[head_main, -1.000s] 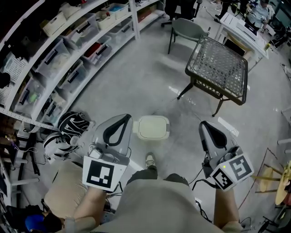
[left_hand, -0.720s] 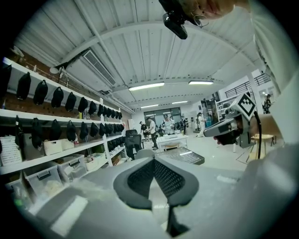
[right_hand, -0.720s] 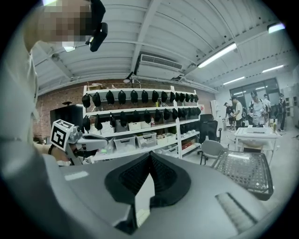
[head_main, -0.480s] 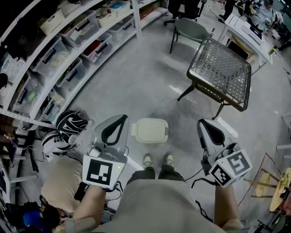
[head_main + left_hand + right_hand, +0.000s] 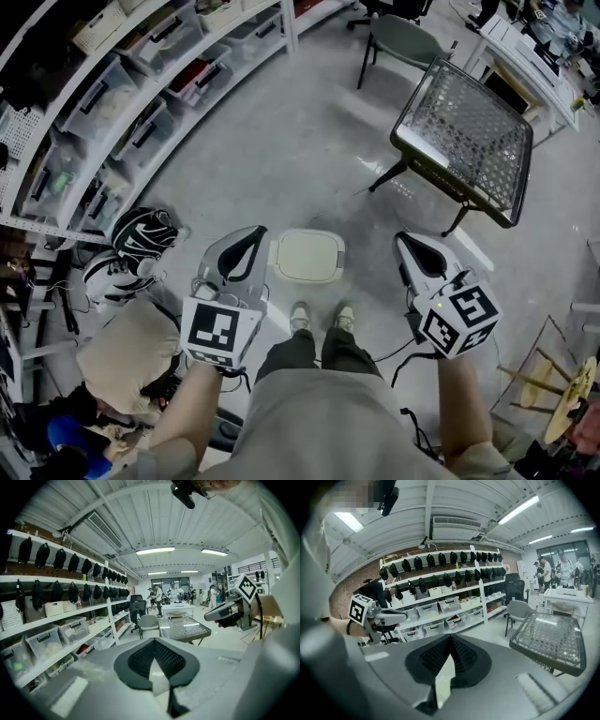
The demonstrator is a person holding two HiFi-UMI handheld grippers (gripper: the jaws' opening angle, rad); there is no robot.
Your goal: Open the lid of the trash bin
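The trash bin (image 5: 307, 256) is a small pale cream box on the grey floor, seen from above, its lid down flat. My two shoes (image 5: 320, 317) stand just behind it. My left gripper (image 5: 246, 236) hangs to the bin's left, its tips level with the bin's near-left corner and apart from it. My right gripper (image 5: 403, 241) hangs further off to the bin's right. Both are shut with nothing between the fingers; the tips meet in the left gripper view (image 5: 154, 641) and in the right gripper view (image 5: 450, 637). Neither gripper view shows the bin.
A wire-mesh table (image 5: 464, 127) stands at the far right, a green chair (image 5: 403, 37) beyond it. Shelves with plastic crates (image 5: 112, 103) run along the left. A black-and-white bag (image 5: 141, 248) and a beige cushion (image 5: 127, 347) lie at my left.
I have stepped up to the bin; both feet now stand right behind it. The bin and both grippers sit slightly lower in the head view. The lid stays down, both grippers shut.
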